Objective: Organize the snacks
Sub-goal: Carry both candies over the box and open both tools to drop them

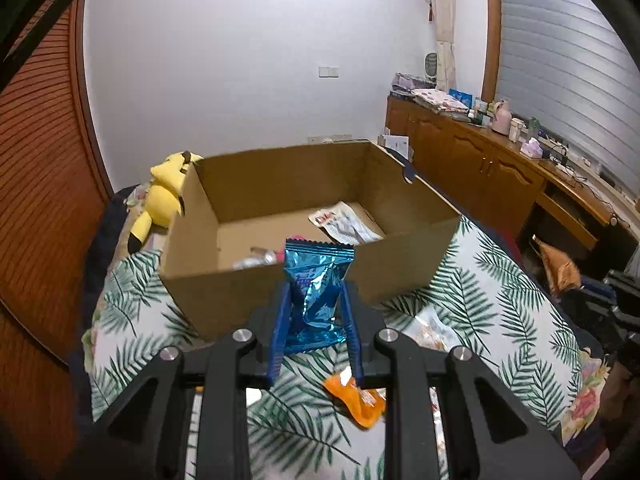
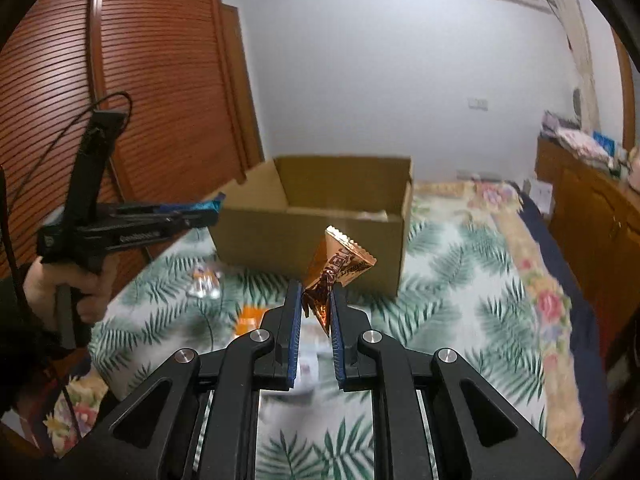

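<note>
Yellow plush toy (image 1: 164,196) (lying behind), leaf-print bedspread (image 1: 480,292), wooden louvred wardrobe (image 2: 160,92), cluttered sideboard (image 1: 480,160)

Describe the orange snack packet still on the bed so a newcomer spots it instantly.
Start at the open cardboard box on the palm-leaf bedspread. On the bedspread in front of it, just below the left gripper and its blue foil packet, lies the orange packet. It is the only bright orange wrapper there; the neighbouring packet looks pale.

The right gripper (image 2: 316,300) pinches a copper foil snack packet (image 2: 340,268) in front of an open cardboard box (image 2: 312,236) on the leaf-print bedspread (image 2: 460,320). At left, a hand (image 2: 64,292) holds the left gripper (image 2: 200,210) (clamping a blue wrapper (image 2: 208,204)).
</note>
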